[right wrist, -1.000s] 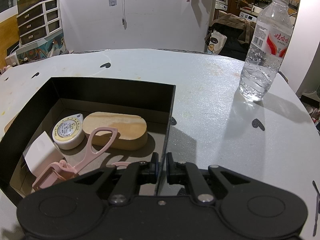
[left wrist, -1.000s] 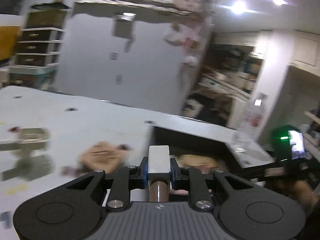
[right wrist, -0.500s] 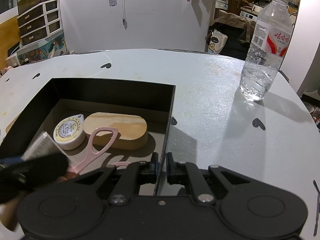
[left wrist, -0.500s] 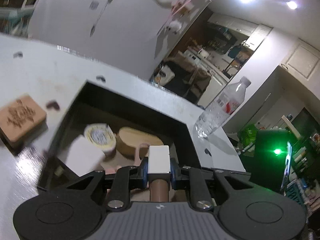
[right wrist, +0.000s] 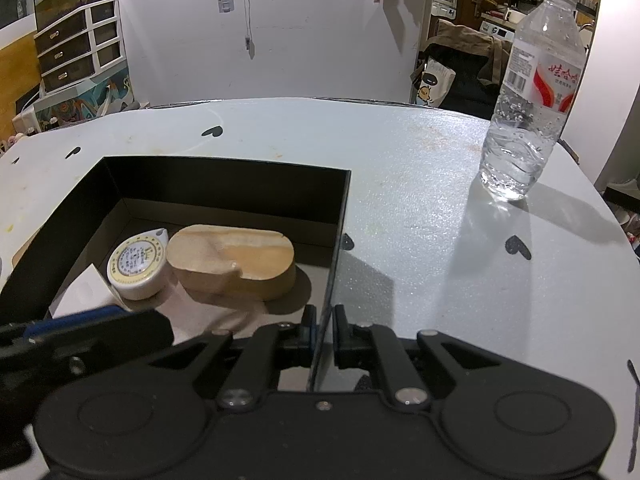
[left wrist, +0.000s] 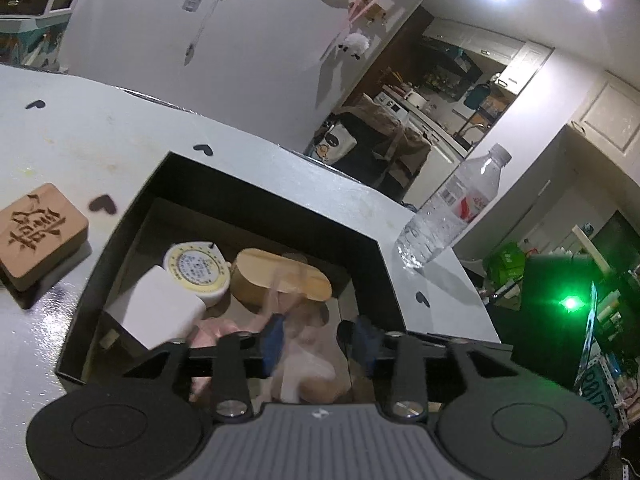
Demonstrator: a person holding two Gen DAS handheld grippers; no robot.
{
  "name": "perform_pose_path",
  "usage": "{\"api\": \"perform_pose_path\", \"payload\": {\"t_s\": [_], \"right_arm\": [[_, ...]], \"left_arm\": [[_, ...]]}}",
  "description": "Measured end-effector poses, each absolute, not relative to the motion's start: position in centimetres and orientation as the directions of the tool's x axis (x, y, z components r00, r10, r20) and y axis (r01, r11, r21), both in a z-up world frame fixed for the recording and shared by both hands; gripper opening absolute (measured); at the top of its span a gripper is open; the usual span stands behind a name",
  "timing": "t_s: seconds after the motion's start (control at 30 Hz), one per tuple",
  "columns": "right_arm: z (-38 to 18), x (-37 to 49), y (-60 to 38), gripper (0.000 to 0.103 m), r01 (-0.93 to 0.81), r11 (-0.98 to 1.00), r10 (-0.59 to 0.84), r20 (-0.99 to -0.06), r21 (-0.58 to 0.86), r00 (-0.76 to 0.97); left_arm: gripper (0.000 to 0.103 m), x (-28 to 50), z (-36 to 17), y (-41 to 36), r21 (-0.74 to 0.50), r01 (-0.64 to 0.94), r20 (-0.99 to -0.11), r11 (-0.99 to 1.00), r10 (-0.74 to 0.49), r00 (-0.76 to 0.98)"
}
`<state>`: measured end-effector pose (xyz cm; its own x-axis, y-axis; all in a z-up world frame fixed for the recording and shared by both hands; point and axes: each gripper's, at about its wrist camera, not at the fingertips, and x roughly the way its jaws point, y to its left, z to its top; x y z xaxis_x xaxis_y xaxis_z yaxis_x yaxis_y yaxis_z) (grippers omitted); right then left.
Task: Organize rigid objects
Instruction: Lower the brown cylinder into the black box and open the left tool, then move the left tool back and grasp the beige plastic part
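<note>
- Since the frame half a second back, left gripper (left wrist: 318, 340) has spread its jaws; the white-capped piece it clamped is no longer between them, only a pale motion blur beneath.
- Left gripper now hangs open over the near part of the black box (left wrist: 256, 204); what dropped is too smeared to identify.
- Box contents, left view: round tape measure (left wrist: 197, 268), oval wooden block (left wrist: 280, 278), white rectangular block (left wrist: 160, 312), pink item (left wrist: 212, 330) partly hidden behind the fingers.
- Right gripper (right wrist: 324, 334) closed on the box's right wall, thin edge pinched between the pads.
- Right view: left gripper's dark body covers the box's near-left corner; white block mostly hidden.
- Carved wooden block (left wrist: 38, 236) lies on the table (right wrist: 420, 208) left of the box, apart from it.
- Water bottle (right wrist: 532, 96) upright, well right of the box.
</note>
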<state>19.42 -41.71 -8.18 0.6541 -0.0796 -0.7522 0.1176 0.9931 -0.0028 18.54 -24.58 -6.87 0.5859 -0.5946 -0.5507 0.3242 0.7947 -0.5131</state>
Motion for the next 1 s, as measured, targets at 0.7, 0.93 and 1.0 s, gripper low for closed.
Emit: {"api": "perform_pose_path", "payload": {"t_s": [0.7, 0.93, 1.0], "right_arm": [[-8.2, 19.4, -41.8, 0.008, 0.117, 0.993, -0.076, -0.752, 0.002, 0.655], [-8.2, 19.4, -41.8, 0.008, 0.117, 0.993, -0.076, -0.752, 0.002, 0.655], [-8.2, 19.4, -41.8, 0.008, 0.117, 0.993, -0.076, -0.752, 0.002, 0.655]], "left_arm": [[0.075, 16.1, -5.2, -23.9, -0.396, 0.361, -0.537, 0.844, -0.532, 0.655], [0.08, 15.0, -4.4, -23.4, -0.355, 0.373, -0.51, 0.857, -0.512, 0.692], [0.08, 14.8, -4.3, -23.3, -0.349, 0.374, -0.508, 0.859, -0.509, 0.695]]}}
